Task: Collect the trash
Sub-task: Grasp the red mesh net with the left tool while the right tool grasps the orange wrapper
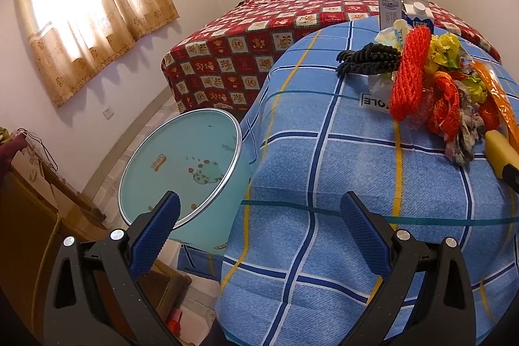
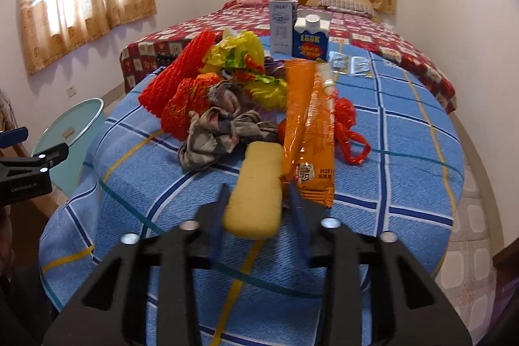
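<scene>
- Left wrist view: the left hand-held gripper (image 1: 259, 216) is seen spread wide with nothing between its pads, over the edge of the blue checked surface (image 1: 324, 171). The pale green bin (image 1: 181, 164) beside the surface appears empty; the trash pile (image 1: 431, 86) is noted undisturbed, well apart from this gripper.
- Right wrist view: the right hand-held gripper (image 2: 256, 203) is closed around the yellow sponge (image 2: 256, 187), which rests on the surface beside the orange wrapper (image 2: 308, 132). Collection is judged barely begun; cartons, rag and netting remain.
</scene>
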